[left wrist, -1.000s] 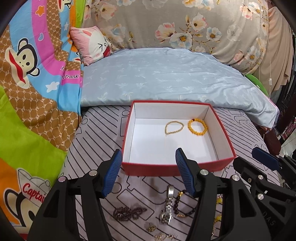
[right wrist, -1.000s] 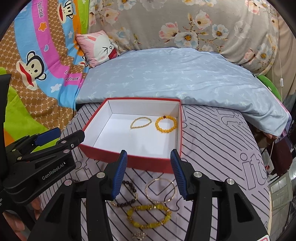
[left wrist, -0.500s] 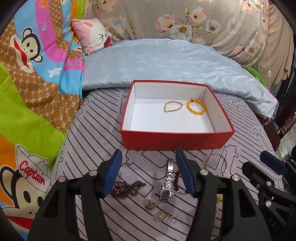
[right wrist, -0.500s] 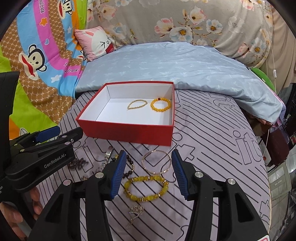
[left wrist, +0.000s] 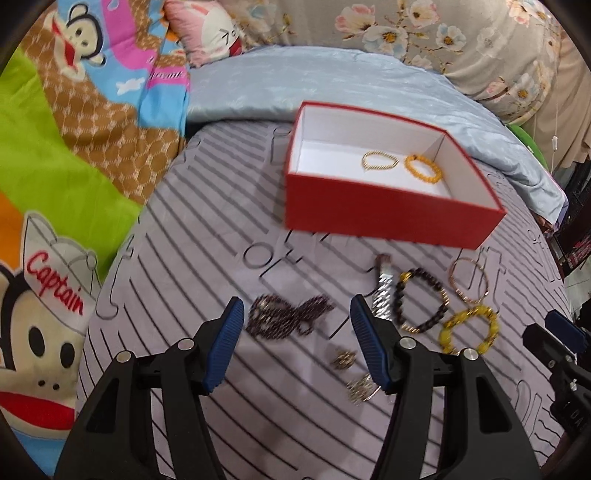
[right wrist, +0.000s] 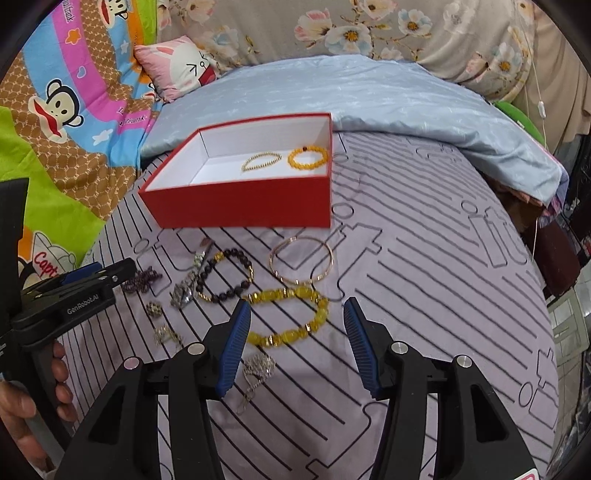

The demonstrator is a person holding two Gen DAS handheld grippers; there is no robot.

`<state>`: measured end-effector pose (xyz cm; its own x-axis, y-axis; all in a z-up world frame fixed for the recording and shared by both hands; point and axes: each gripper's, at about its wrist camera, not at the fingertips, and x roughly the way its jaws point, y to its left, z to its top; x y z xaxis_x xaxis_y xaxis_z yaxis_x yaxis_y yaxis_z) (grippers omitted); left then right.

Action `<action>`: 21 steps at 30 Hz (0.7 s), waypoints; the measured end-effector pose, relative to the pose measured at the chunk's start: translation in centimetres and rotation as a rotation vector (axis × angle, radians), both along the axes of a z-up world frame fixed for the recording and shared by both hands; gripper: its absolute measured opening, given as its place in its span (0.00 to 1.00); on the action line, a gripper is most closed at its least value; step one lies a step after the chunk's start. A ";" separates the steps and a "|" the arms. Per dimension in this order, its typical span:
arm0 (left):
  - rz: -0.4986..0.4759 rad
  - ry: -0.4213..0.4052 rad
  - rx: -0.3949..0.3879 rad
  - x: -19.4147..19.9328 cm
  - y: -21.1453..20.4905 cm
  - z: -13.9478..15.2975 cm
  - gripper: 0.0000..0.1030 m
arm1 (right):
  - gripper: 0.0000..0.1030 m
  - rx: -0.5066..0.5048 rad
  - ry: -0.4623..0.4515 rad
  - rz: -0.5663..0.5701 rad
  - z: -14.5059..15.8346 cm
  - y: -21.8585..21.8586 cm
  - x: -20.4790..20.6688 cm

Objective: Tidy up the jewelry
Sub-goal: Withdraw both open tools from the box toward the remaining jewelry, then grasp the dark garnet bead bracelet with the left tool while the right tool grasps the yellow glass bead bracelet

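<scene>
A red box [left wrist: 388, 214] [right wrist: 240, 206] with a white inside holds a thin gold bracelet [right wrist: 261, 161] and an orange bead bracelet [right wrist: 308, 157]. On the striped bedsheet in front of it lie a purple bead strand [left wrist: 288, 317], a silver watch [left wrist: 384, 295], a dark bead bracelet [right wrist: 225, 275], a rose-gold bangle [right wrist: 301, 264], a yellow bead bracelet [right wrist: 291, 317] and small charms [right wrist: 258, 365]. My left gripper [left wrist: 297, 339] is open and empty just short of the purple strand. My right gripper [right wrist: 297, 341] is open and empty over the yellow bracelet.
A pale blue quilt [right wrist: 351, 92] lies behind the box. Cartoon monkey bedding [left wrist: 74, 147] rises on the left, and a floral cushion [right wrist: 369, 29] lies at the back. The bed edge drops off on the right [right wrist: 554, 258].
Both grippers have pulled back from the box and lowered towards the loose jewelry on the sheet. Both stay open and empty.
</scene>
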<state>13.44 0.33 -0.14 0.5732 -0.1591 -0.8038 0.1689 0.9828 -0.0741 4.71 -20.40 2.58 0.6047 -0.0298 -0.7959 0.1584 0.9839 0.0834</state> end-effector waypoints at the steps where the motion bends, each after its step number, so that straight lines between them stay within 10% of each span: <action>1: 0.012 0.009 -0.007 -0.1 0.6 -0.5 0.56 | 0.51 0.007 0.008 -0.001 -0.4 0.0 -0.2; 21: -0.021 0.020 -0.042 1.0 1.8 -3.7 0.56 | 0.50 0.046 0.054 -0.009 -2.6 -0.5 -0.5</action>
